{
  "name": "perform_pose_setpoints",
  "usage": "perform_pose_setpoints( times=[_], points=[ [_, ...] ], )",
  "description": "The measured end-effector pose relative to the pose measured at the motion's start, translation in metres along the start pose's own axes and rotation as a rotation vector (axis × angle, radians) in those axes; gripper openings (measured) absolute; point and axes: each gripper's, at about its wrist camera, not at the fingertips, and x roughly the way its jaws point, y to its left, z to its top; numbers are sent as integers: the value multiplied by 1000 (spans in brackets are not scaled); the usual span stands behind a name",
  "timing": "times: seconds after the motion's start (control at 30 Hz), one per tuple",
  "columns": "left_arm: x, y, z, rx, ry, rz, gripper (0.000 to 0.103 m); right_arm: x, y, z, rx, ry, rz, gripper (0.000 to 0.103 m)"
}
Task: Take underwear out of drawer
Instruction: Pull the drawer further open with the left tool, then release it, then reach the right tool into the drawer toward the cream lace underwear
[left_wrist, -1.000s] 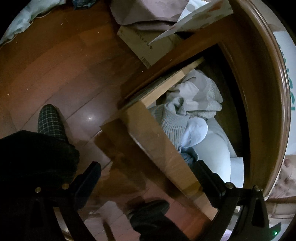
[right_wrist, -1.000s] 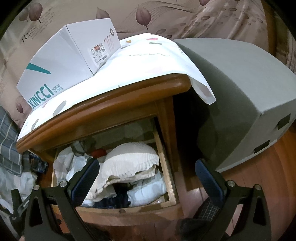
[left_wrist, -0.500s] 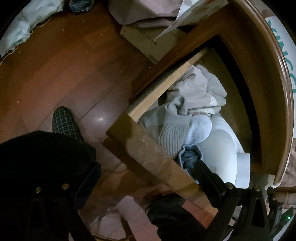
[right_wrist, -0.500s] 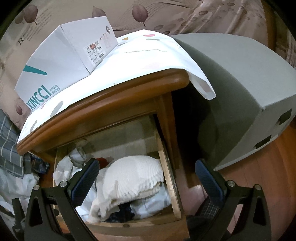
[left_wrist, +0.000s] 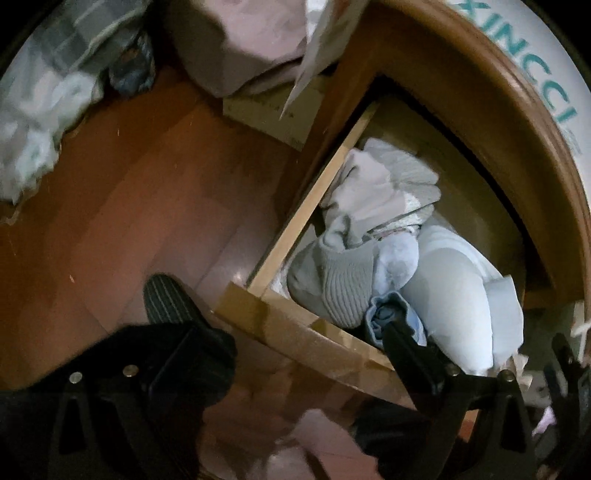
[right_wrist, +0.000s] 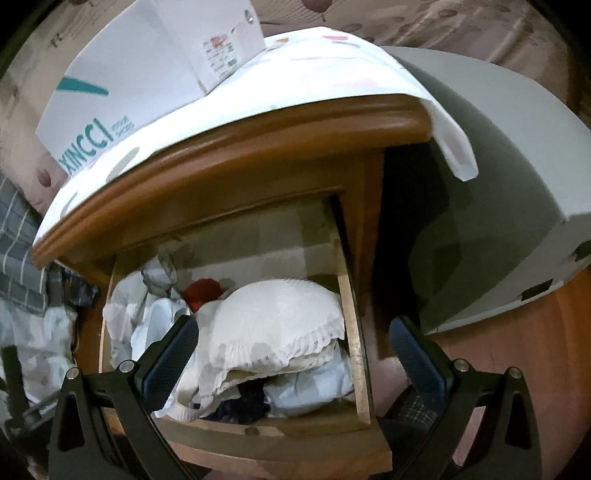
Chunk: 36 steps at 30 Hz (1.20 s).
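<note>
The wooden nightstand drawer (right_wrist: 352, 339) stands pulled open and is stuffed with clothes. A white scalloped-edge undergarment (right_wrist: 273, 325) lies on top, with dark blue cloth (right_wrist: 240, 406) and a red item (right_wrist: 201, 291) around it. My right gripper (right_wrist: 295, 350) is open and empty, just above the drawer front with the white garment between its fingers. In the left wrist view the drawer (left_wrist: 288, 236) holds grey ribbed socks (left_wrist: 343, 280), pale blue cloth (left_wrist: 458, 295) and white fabric. My left gripper (left_wrist: 291, 354) is open and empty over the drawer's front panel.
A white shoe box (right_wrist: 147, 74) sits on a white cover atop the nightstand (right_wrist: 229, 158). A grey box-like unit (right_wrist: 498, 192) stands to the right. Wood floor (left_wrist: 129, 192), bedding (left_wrist: 33, 122) and a checked slipper (left_wrist: 162, 299) lie to the left.
The drawer has slid further open, showing more clothes. Both grippers have moved closer over it; the right now straddles the white garment.
</note>
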Motion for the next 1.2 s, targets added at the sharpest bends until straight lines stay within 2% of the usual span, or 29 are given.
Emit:
perform_pose_setpoints(
  times=[0.13, 0.3, 0.4, 0.47, 0.53, 0.63, 0.77, 0.97, 1.1, 1.2],
  points=[
    [-25, -11, -1, 107, -68, 12, 100, 1, 8, -1, -51, 8, -16, 102],
    [-55, -37, 1, 284, -199, 16, 100, 6, 17, 3, -127, 33, -20, 102],
    [-56, -58, 9, 388, -217, 2, 100, 19, 24, 10, -168, 82, -17, 102],
    [-49, -72, 16, 455, -203, 24, 100, 28, 30, 14, -211, 110, -31, 102],
    [-45, -77, 21, 484, -194, 25, 100, 36, 37, 17, -264, 129, -39, 102],
    [-34, -81, 30, 487, -165, 11, 100, 49, 42, 20, -312, 167, -52, 102],
    [-19, -71, 36, 432, -126, -46, 100, 67, 42, 22, -321, 217, -62, 102],
    [2, -53, 43, 320, -21, -97, 100, 88, 50, 15, -377, 281, -63, 102],
    [1, -49, 45, 293, -17, -106, 100, 91, 53, 11, -419, 240, -88, 103],
    [4, -47, 46, 266, 3, -136, 100, 93, 56, 6, -443, 255, -101, 103]
  ],
)
